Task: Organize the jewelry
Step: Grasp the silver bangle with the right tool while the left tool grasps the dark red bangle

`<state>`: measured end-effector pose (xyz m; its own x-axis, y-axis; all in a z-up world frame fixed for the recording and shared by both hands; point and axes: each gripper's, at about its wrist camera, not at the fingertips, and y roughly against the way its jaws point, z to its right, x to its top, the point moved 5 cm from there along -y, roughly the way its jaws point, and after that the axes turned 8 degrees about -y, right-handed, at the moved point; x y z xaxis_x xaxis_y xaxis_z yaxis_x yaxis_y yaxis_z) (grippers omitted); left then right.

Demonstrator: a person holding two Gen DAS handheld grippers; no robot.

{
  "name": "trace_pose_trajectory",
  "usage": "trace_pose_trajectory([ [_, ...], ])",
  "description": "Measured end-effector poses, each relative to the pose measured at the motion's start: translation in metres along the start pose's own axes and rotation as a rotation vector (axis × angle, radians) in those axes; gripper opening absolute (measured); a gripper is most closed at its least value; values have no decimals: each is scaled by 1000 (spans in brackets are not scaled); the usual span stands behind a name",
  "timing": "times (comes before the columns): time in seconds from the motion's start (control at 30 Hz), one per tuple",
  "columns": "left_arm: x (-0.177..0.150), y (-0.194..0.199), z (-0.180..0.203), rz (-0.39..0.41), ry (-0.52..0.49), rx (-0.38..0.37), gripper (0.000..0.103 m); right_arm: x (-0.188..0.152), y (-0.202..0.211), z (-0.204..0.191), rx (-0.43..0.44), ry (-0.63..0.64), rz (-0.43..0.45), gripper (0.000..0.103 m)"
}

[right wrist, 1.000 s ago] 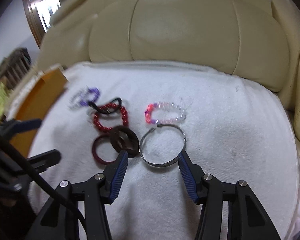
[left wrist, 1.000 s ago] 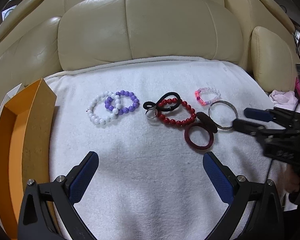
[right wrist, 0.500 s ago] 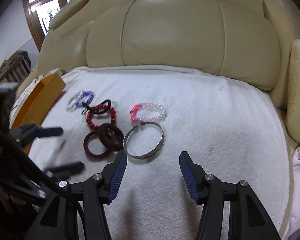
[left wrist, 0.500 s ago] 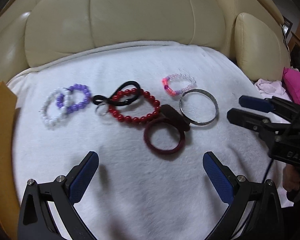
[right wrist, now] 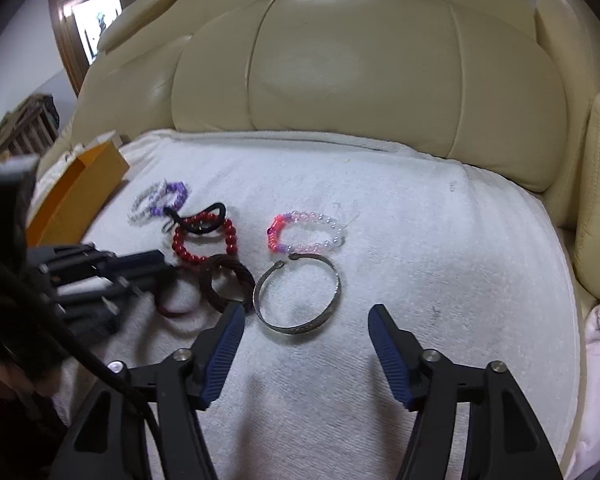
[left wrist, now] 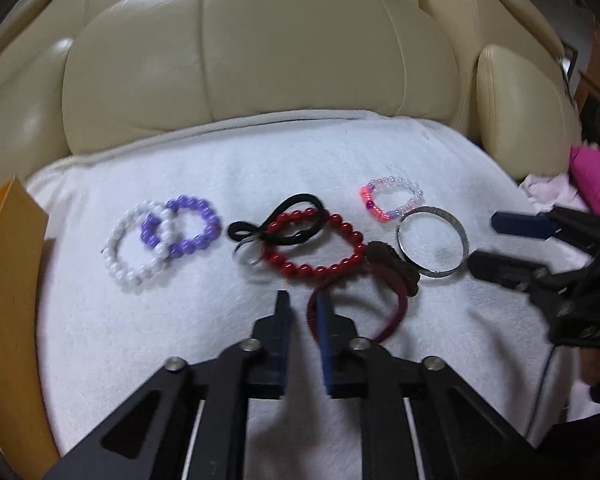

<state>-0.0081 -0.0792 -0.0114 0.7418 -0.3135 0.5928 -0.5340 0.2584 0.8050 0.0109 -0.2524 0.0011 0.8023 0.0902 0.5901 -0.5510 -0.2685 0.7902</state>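
Several bracelets lie on a white towel (left wrist: 180,340). My left gripper (left wrist: 302,300) hangs low over the maroon bangle (left wrist: 398,304), jaws closing to a narrow gap. The bangle's left rim sits between them against the right finger (left wrist: 326,332), and a strip of towel still shows beside the left finger. My right gripper (right wrist: 306,312) is open, jaws still widening, with nothing pressed. The silver cuff (right wrist: 332,300) lies just past its tips. A brown braided band (right wrist: 220,280), a red bead bracelet (left wrist: 320,268), a black hair tie (left wrist: 292,204), white and purple bead bracelets (left wrist: 160,236) and a pink bead bracelet (left wrist: 384,200) lie beyond.
An orange box (left wrist: 8,280) stands at the towel's left edge. Cream leather sofa cushions (left wrist: 260,60) rise behind the towel. Pink cloth (left wrist: 592,176) lies at the right, by the right gripper (left wrist: 482,243). A small silver ring (left wrist: 248,256) rests by the hair tie.
My left gripper has dropped in toward the maroon bangle, and its jaws went from wide apart to nearly together around the rim. The right gripper's jaws have spread wider.
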Motion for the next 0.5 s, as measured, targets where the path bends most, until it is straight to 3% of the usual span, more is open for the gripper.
trace_pose_trajectory([
  [0.2,-8,15,-13,13,0,-17,9,-10,-23,-17,-68,107,-26,70],
  [0.3,-10,25,-15,27,3,-26,9,-12,-32,-25,-134,173,1,70],
  [0.4,-10,30,-18,38,8,-34,9,-10,-37,-26,-175,176,18,61],
  [0.5,-10,28,-17,32,11,-43,9,-10,-36,-25,-173,168,29,61],
])
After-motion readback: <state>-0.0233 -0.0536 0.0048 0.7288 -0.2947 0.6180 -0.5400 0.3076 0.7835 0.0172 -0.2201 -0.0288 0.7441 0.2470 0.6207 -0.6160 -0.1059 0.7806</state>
